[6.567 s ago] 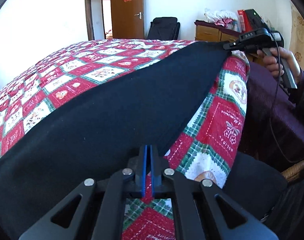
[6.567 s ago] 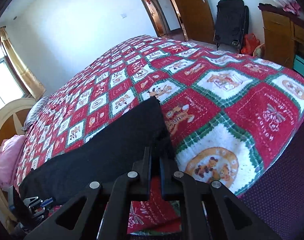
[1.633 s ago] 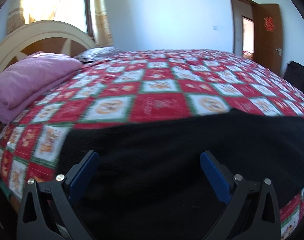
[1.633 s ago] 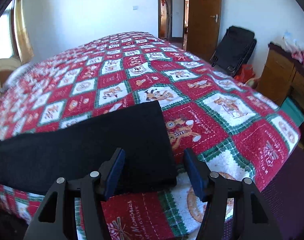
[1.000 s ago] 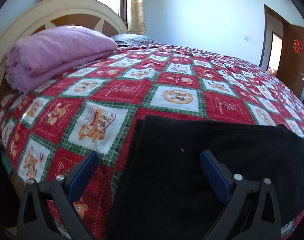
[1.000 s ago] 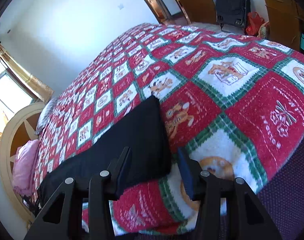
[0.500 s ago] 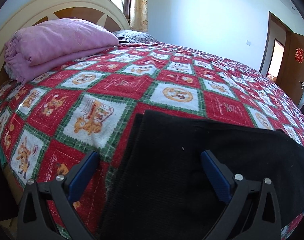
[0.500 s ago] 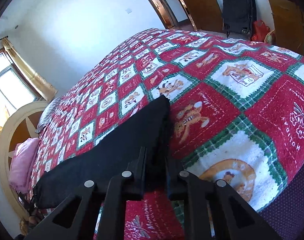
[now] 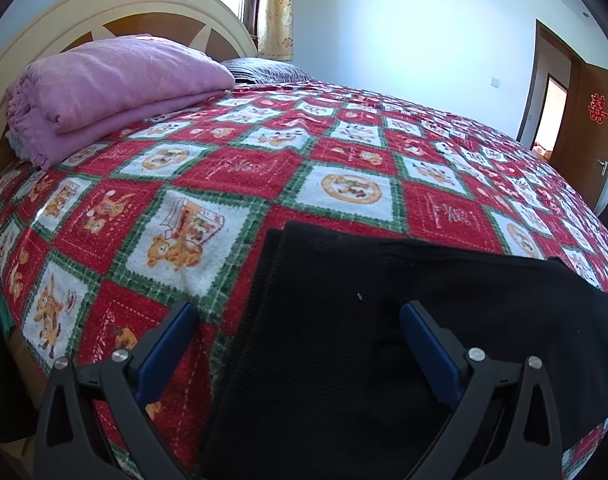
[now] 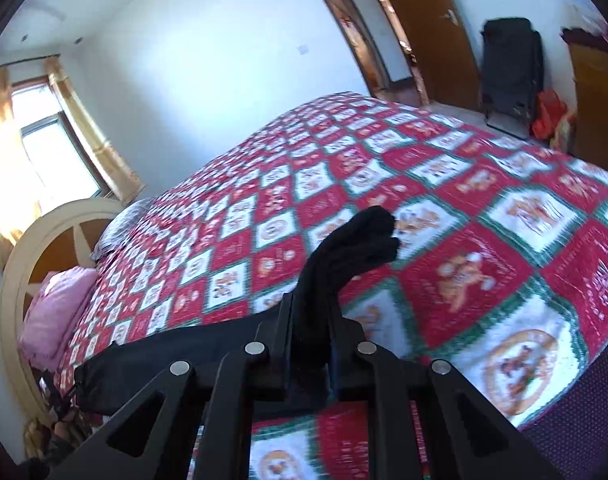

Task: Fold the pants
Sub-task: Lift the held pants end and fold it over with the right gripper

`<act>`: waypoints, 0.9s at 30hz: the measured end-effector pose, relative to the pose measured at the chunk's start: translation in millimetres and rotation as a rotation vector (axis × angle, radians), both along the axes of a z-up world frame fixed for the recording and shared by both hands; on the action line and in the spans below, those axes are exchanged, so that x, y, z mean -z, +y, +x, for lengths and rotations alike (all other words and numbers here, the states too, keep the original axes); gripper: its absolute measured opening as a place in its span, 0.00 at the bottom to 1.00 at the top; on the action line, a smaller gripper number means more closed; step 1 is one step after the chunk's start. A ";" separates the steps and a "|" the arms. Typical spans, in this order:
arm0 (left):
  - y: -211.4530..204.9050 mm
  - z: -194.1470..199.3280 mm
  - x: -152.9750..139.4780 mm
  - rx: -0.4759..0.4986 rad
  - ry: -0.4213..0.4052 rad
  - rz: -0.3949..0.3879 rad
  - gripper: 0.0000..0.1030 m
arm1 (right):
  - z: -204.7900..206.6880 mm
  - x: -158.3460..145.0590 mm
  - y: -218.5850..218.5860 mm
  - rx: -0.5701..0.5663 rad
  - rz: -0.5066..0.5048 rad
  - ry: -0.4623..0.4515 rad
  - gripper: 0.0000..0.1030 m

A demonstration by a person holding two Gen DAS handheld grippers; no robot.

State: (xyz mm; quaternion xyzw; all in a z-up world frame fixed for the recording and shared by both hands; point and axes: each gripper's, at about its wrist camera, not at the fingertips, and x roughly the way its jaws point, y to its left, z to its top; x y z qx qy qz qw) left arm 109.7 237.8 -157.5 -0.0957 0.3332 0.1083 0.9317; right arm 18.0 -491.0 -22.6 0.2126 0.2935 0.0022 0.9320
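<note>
The black pants [image 9: 384, 320] lie folded lengthwise along the near edge of the bed on a red, green and white quilt [image 9: 263, 168]. My left gripper [image 9: 295, 316] is open, its blue-padded fingers straddling the waist end of the pants just above the cloth. My right gripper [image 10: 310, 316] is shut on the leg end of the pants [image 10: 356, 240] and holds it lifted off the quilt [image 10: 484, 240], the cloth bunched and sticking up past the fingers. The rest of the pants [image 10: 183, 352] trail left along the bed edge.
A folded pink blanket [image 9: 103, 88] lies by the cream headboard [image 9: 115, 8]. A brown door [image 10: 424, 28], a black bag [image 10: 510, 72] and a wooden cabinet [image 10: 596, 80] stand beyond the foot of the bed.
My right gripper closed on the leg end of the pants and has lifted it off the quilt. My left gripper has stayed open over the waist end, barely moving.
</note>
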 end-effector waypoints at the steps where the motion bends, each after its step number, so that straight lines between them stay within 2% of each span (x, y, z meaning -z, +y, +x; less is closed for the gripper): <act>1: 0.3 -0.2 -0.2 0.000 0.001 -0.001 1.00 | 0.2 -2.4 5.8 -0.013 -0.005 -0.005 0.14; 4: 0.2 -1.3 -2.9 -0.005 -0.004 0.007 1.00 | 2.8 -6.7 22.9 -0.047 -0.019 -0.010 0.14; 11: -1.8 -15.3 -41.4 -0.070 -0.125 0.123 1.00 | 13.5 -11.2 68.4 -0.139 -0.066 -0.008 0.14; 16: -10.2 -20.7 -66.7 -0.049 -0.188 0.101 1.00 | 29.1 -2.5 107.6 -0.221 -0.096 0.020 0.14; 19: -34.5 -20.7 -76.1 0.050 -0.200 0.064 1.00 | 44.2 15.9 138.2 -0.279 -0.133 0.064 0.14; 25: -124.4 -26.3 -84.3 0.350 -0.180 0.048 1.00 | 71.8 62.1 184.3 -0.371 -0.160 0.167 0.14; 27: -155.4 -24.1 -82.1 0.476 -0.144 -0.015 1.00 | 78.6 77.4 199.2 -0.402 -0.200 0.205 0.14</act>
